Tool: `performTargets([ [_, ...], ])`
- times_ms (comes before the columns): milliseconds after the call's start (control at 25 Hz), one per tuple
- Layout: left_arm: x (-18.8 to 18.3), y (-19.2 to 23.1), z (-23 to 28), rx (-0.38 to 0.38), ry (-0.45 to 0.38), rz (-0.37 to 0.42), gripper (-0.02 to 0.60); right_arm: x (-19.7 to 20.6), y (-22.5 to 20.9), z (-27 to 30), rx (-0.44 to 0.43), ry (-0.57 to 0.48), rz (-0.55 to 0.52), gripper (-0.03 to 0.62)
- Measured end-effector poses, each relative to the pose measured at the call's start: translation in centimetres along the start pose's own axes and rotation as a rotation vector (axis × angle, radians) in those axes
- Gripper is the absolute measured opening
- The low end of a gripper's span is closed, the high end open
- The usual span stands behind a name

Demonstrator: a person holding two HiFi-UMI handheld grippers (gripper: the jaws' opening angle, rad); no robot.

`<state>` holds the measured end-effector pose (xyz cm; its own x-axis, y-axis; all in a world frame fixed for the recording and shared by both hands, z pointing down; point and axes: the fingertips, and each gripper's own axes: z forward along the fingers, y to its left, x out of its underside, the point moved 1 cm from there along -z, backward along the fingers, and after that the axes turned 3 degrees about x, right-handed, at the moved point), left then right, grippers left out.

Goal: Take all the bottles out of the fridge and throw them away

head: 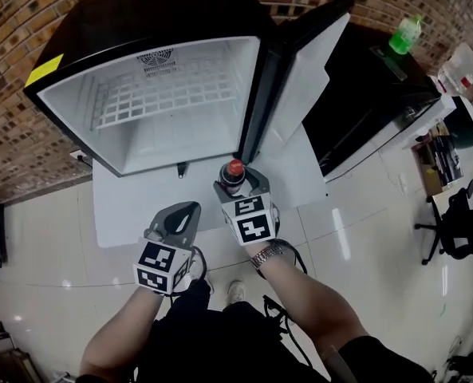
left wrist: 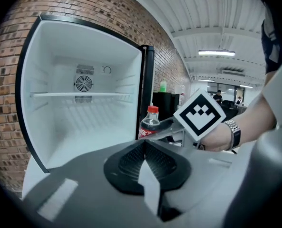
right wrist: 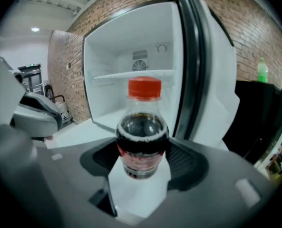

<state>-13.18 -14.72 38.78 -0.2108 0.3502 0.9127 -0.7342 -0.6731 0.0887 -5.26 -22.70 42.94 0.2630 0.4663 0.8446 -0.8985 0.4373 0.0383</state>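
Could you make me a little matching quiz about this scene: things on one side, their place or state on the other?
1 cola bottle
2 left gripper
3 fridge door
4 green bottle

A shut, empty
B on the black cabinet
C held by the right gripper
D swung open

Pairs: 1-C, 2-A, 3-D, 4-B

Below the fingers of the right gripper, a white mat is laid on the tiled floor, under the fridge. Far right of them, a green bottle is borne by a black cabinet.
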Motion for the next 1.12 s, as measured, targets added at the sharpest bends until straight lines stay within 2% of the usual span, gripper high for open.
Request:
performTargets([
  [280,2.2,-9.3,3.6,0.101,0.050,0.022,0.005,6.9,-4.1,-7.8,0.045,0.043,0.026,0.305],
  [600,6.3,-19.2,8.4,0.258,0.155,0.065,0.005,17.3,-9.0,-14.0,0.126,0.139,0.115,0.305],
  [920,13.0,-24.7,11.9,0.410,0.298,0.094,0.004,28.0,-9.8,-15.9,0.182,0.268,0.246,0.304],
  [1120,17.4,-26.9,14.3,0.455,0.344,0.097,0.005,34.2,-9.9,-15.0,0.191,0.314,0.309,0.304],
])
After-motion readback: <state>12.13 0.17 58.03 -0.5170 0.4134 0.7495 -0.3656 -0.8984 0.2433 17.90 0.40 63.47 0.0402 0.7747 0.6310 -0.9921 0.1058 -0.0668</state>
